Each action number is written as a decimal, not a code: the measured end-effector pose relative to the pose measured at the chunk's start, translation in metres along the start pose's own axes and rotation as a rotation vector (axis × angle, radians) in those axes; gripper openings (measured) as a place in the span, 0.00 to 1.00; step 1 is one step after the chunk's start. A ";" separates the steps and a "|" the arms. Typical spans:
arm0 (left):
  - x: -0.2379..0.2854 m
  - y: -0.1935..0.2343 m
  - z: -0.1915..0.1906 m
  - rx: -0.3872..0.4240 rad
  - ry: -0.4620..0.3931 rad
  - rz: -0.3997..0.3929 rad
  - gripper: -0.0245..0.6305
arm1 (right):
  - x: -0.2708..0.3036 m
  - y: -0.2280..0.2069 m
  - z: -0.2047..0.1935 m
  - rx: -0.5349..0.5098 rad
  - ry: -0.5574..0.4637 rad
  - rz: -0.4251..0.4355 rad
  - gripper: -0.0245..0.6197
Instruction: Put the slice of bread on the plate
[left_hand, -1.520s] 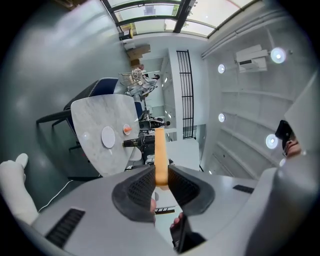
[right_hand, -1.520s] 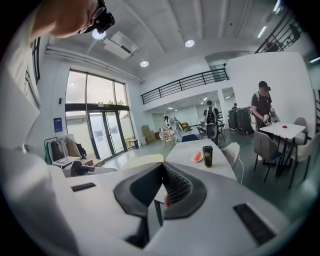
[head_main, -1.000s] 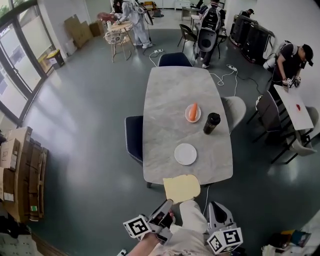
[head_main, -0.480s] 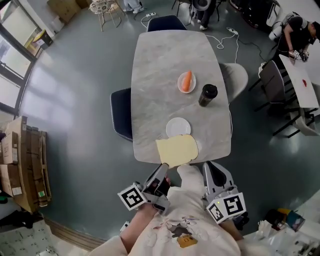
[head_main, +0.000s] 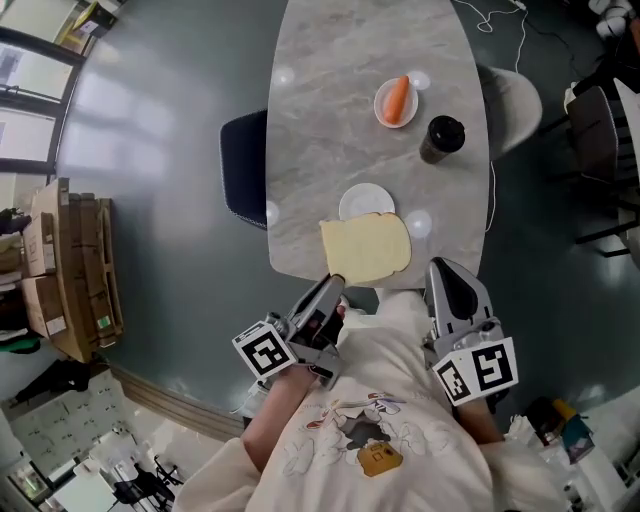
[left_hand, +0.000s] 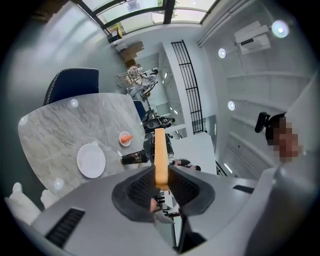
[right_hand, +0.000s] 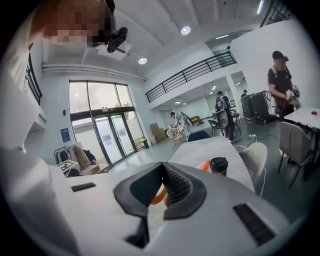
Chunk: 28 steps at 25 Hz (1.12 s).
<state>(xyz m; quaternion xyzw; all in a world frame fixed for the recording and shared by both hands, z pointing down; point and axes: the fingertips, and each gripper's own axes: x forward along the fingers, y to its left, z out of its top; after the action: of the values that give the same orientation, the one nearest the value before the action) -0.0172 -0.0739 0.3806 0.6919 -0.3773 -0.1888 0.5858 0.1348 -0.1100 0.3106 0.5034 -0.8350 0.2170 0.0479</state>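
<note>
A pale yellow slice of bread (head_main: 365, 248) hangs flat over the near end of the marble table (head_main: 330, 120), its far edge at the rim of an empty white plate (head_main: 365, 198). My left gripper (head_main: 335, 283) is shut on the slice's near left corner. In the left gripper view the bread (left_hand: 160, 150) stands edge-on between the pads, with the plate (left_hand: 91, 160) to the left of it. My right gripper (head_main: 447, 266) is at the table's near right edge, shut and empty; its jaws (right_hand: 162, 168) meet at the tips.
Further along the table are a small plate with a carrot (head_main: 396, 100) and a dark lidded cup (head_main: 442, 138). A dark blue chair (head_main: 243, 180) stands at the table's left side, a grey chair (head_main: 515, 95) at its right. Cardboard boxes (head_main: 75, 270) line the left wall.
Both grippers and the bread have come forward to the table. The slice, which hung short of the table's near edge, now lies over that edge beside the empty plate.
</note>
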 end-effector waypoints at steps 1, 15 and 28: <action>0.003 0.002 0.000 0.008 -0.004 0.009 0.17 | 0.005 -0.003 -0.001 0.003 0.008 0.015 0.05; 0.065 0.055 -0.012 0.045 -0.059 0.137 0.17 | 0.065 -0.062 -0.052 -0.047 0.204 0.183 0.05; 0.083 0.176 -0.015 0.099 0.010 0.307 0.17 | 0.106 -0.060 -0.126 -0.052 0.374 0.249 0.05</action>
<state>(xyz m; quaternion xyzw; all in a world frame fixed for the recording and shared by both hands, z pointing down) -0.0061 -0.1308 0.5674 0.6551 -0.4848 -0.0746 0.5747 0.1175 -0.1690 0.4745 0.3461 -0.8727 0.2890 0.1875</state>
